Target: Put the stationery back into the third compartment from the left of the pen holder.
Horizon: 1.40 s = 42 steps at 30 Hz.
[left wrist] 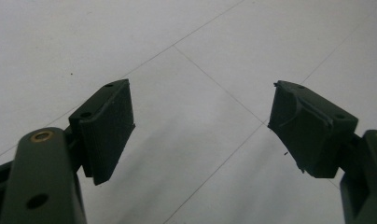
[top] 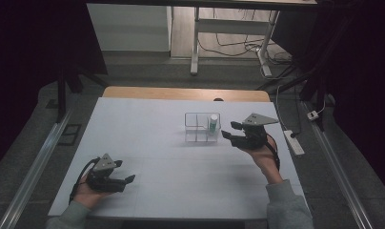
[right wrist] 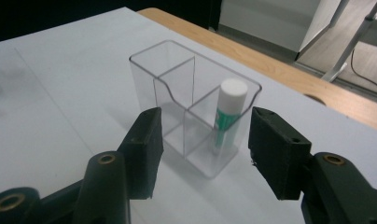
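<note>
The clear plastic organiser box with inner dividers [top: 202, 127] stands on the white-covered counter [top: 147, 143], right of centre and toward the far edge. A white-capped glue stick with a green label [right wrist: 228, 112] stands upright in one of its compartments, on the side nearer the right claw.

Right claw [top: 229, 130]: held just beside the box on its right, pointing across the counter at it. In the right gripper view the two black pads [right wrist: 147, 144] stand apart with nothing between them; box and stick lie directly ahead, clear of the pads. No contact seen.

Left claw [top: 127, 180]: low over the near left part of the counter, well apart from the box. In the left gripper view its pads [left wrist: 107, 126] stand wide apart over bare white surface.

Governing relation: the stick's long axis is vertical, with the cap rising slightly above the box rim. The right claw is by far the nearer. Judgement: any grasp of the stick would have to come from above the rim, since the clear wall lies between the pads and the stick body on the present level line.
</note>
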Motion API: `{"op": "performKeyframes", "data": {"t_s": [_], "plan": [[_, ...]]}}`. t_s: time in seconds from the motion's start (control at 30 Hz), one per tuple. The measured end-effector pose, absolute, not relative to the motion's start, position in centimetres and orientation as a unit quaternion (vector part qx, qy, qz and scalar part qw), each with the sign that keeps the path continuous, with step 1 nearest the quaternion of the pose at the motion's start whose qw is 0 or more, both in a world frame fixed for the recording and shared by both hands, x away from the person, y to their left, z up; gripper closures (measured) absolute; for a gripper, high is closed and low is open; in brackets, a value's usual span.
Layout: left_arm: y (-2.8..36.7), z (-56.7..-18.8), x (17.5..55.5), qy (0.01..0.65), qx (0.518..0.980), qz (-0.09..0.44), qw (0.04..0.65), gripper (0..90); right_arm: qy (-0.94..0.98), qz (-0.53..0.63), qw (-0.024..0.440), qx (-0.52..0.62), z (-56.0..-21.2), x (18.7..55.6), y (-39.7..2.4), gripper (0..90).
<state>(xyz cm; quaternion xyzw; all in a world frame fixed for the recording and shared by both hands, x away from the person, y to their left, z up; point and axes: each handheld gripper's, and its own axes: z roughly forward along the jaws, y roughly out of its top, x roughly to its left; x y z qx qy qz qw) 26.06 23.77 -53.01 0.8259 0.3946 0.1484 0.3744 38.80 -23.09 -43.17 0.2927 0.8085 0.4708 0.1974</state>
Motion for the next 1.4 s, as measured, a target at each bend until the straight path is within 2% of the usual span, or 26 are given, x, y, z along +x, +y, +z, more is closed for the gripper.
{"op": "performKeyframes", "data": {"t_s": [0.37, 0.83, 1.4], "plan": [[23.6, -53.0, 26.3, 0.389, 0.828, 0.147, 0.376, 21.5, 0.813, 0.455, 0.196, 0.305, -45.2, 36.0, -25.8, 42.3], [23.5, -53.0, 26.3, 0.391, 0.828, 0.147, 0.375, 21.4, 0.809, 0.439, 0.170, 0.353, -49.5, 31.8, -29.9, 39.3], [23.5, -52.9, 26.3, 0.394, 0.824, 0.148, 0.379, 21.4, 0.828, 0.415, 0.174, 0.334, -50.7, 31.4, -29.3, 38.1]]}}
